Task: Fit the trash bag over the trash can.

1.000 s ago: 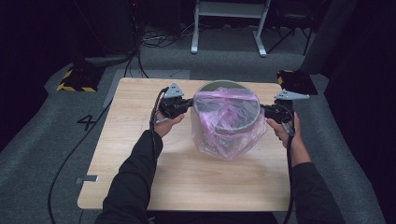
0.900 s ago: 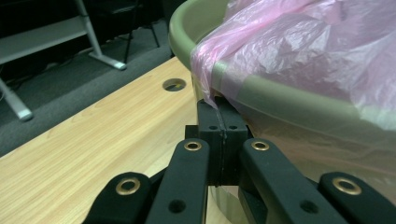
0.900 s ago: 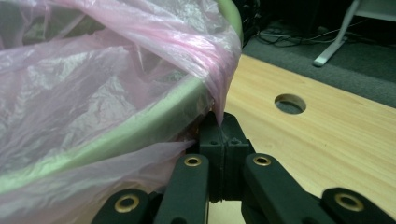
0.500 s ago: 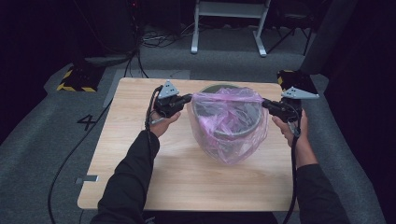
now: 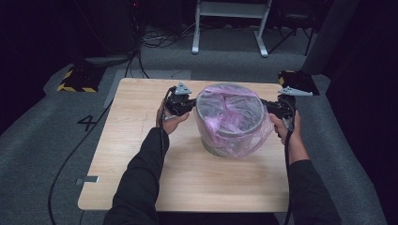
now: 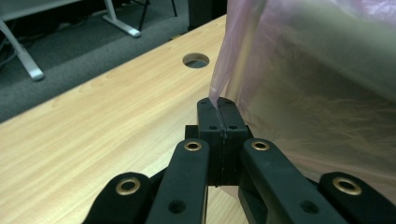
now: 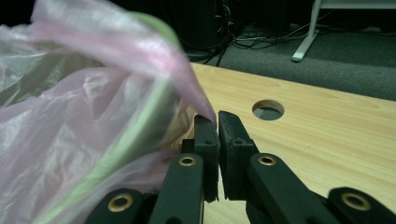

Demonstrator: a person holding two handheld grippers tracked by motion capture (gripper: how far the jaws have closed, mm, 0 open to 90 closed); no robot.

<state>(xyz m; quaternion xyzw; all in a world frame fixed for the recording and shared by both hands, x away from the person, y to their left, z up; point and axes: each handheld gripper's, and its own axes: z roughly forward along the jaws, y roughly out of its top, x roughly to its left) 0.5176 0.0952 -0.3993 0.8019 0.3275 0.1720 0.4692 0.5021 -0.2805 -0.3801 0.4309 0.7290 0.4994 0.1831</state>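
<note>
The bag (image 5: 234,126) is thin pink plastic film, see-through and crinkled, draped over the rim of a round grey bin (image 5: 220,143) that stands near the middle of the desk (image 5: 141,154), with its loose skirt hanging down the outside wall. It should weigh almost nothing and go wherever it is pulled; it is limp, slick and likely to tear or slip free if tugged hard against the rim, so the hem at opposite sides is the sensible place to pinch it. The left gripper (image 6: 218,105) is clenched on a fold of that hem at the bin's left side, the film running straight up from between its pads. The right gripper (image 7: 217,119), at the bin's right side, has its jaws nearly together with a narrow slit between them; the film's edge reaches that slit, but I cannot tell whether the pads press it. The bin looks stiff and smooth-walled, with a pale green rim. The desk is light wood-grain laminate with a round cable hole (image 7: 267,110).
</note>
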